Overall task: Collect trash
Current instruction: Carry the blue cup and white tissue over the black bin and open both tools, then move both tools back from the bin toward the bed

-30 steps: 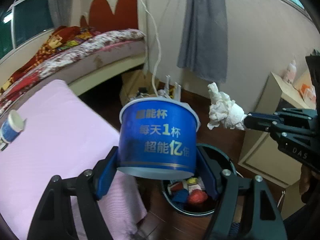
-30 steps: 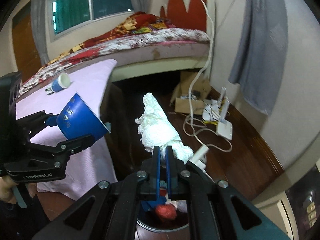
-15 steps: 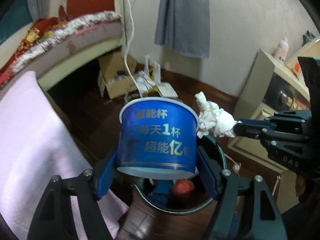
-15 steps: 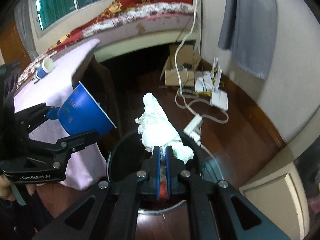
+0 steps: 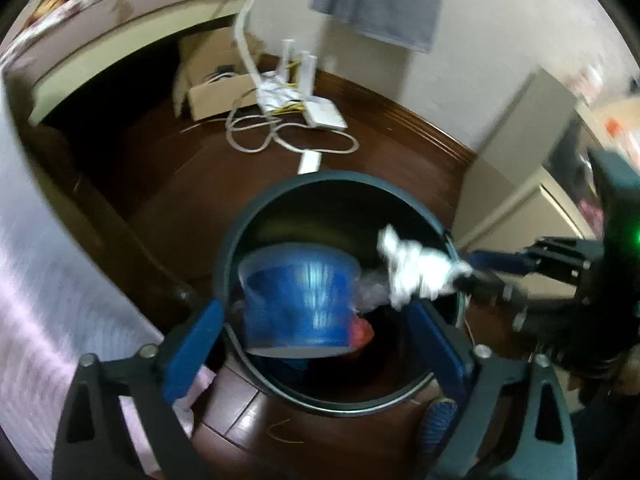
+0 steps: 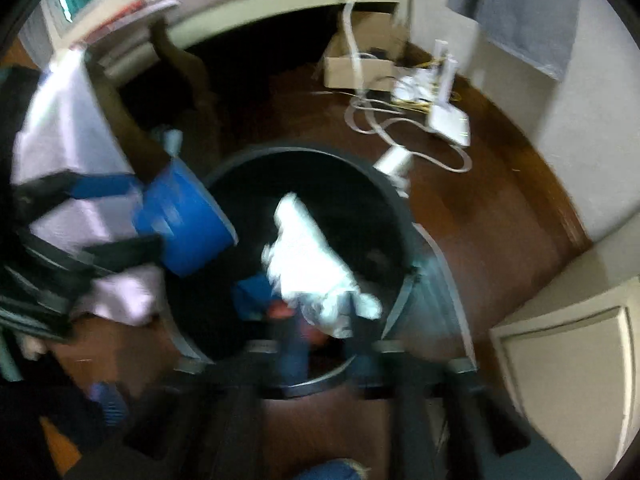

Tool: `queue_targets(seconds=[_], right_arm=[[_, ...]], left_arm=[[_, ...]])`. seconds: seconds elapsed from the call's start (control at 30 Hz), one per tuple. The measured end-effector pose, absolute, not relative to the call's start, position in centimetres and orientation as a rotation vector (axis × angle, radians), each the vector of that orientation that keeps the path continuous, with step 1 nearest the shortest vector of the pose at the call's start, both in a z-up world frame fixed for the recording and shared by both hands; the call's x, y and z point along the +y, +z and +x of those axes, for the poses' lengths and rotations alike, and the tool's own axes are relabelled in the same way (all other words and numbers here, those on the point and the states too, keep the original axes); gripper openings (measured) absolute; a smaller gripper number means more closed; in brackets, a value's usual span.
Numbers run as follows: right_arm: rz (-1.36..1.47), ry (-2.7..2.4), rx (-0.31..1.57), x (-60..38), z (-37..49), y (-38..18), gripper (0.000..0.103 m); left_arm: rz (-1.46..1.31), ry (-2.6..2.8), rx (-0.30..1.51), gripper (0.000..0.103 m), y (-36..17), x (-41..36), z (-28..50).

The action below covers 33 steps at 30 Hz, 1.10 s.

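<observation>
A dark round trash bin [image 5: 236, 240] stands on the wood floor below both grippers, also in the right wrist view [image 6: 404, 208]. My left gripper [image 5: 316, 336] is open; the blue paper cup [image 5: 300, 300] is loose between its spread fingers, blurred, over the bin mouth. It also shows in the right wrist view [image 6: 188, 220]. The white crumpled tissue [image 5: 416, 272] is over the bin's right side at the tip of my right gripper [image 6: 324, 352], whose fingers look parted, though the view is blurred. The tissue [image 6: 312, 260] is over the bin.
Trash pieces, red and blue, lie in the bin [image 5: 360, 332]. A white router with coiled cables [image 5: 304, 120] and a cardboard box [image 5: 212, 96] lie on the floor behind. A pale cabinet [image 5: 520, 200] stands right; a pink-covered table [image 5: 48, 320] is left.
Both grippers have tipped down over the bin. The left gripper has opened and the blue cup has dropped out of its grip. The right gripper's fingers have parted around the tissue.
</observation>
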State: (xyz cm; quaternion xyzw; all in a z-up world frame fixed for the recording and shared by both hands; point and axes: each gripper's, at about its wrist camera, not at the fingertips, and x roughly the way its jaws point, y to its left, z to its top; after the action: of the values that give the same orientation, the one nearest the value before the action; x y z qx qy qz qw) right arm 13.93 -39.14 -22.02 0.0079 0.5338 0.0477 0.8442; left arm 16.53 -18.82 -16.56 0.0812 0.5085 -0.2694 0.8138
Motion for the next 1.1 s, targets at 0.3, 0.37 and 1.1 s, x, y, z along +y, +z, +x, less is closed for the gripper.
queue_targets(seconds=[0.3, 0.37, 1.1], right_arm=[[0.064, -0.015, 1.092, -40.5, 14.6, -20.9, 0.103], [0.064, -0.019, 1.082, -40.3, 14.7, -20.2, 0.103], [0.009, -0.024, 0.904, -36.5, 13.6, -11.0, 0.103]], left_arm=[[0.187, -0.447, 1.022, 0.103, -15.6, -16.7, 15.3], [0.187, -0.449, 1.010, 0.103, -15.0, -16.4, 15.1], [0.135, -0.385, 0.830, 0.103, -6.1, -11.2, 13.4]])
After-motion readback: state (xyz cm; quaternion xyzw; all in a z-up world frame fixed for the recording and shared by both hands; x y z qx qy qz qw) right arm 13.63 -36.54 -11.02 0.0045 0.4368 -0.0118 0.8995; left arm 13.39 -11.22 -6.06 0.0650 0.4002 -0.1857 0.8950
